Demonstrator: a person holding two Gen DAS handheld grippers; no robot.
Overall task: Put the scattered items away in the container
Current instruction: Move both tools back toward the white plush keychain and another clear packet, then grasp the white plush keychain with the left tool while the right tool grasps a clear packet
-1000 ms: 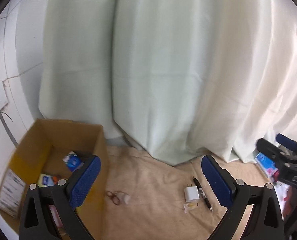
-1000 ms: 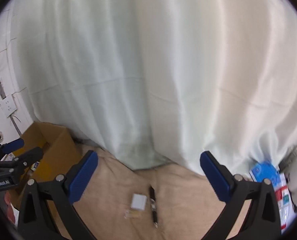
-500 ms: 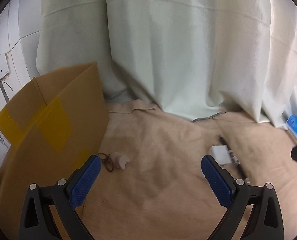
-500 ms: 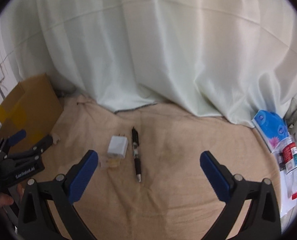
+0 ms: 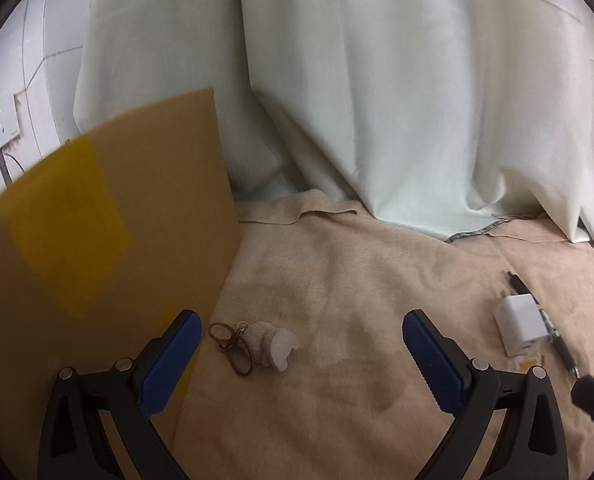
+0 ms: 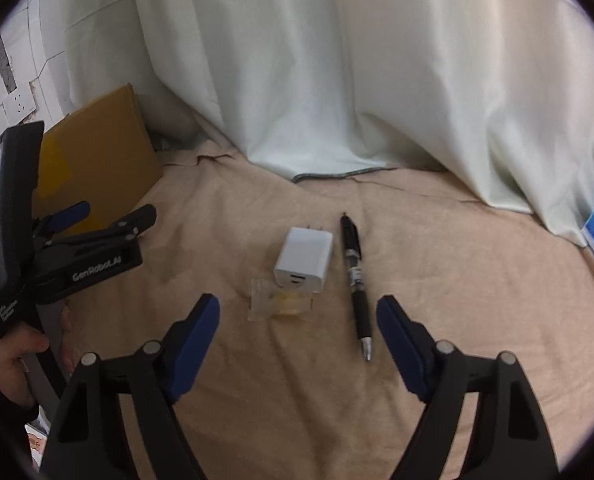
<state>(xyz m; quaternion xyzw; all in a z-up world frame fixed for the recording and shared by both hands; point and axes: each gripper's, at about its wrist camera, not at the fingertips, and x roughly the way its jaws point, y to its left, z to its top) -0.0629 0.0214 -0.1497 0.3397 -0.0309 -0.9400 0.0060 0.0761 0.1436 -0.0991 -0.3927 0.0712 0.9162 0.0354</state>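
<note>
**Four loose items left on the blanket**

Your left gripper (image 5: 297,344) hovers with fingers spread wide and empty over the small fuzzy white-and-beige keychain charm with brown ring loops (image 5: 266,343), which lies just beside the brown cardboard box with yellow tape (image 5: 109,240). Your right gripper (image 6: 298,330) is likewise spread and empty, above the white square wall charger (image 6: 304,260), the clear little plastic packet (image 6: 277,302) touching it, and the black click pen (image 6: 355,276) alongside. All four lie on the tan fleece blanket (image 6: 457,280); the box's inside is hidden, so I cannot tell what is already packed.
</note>
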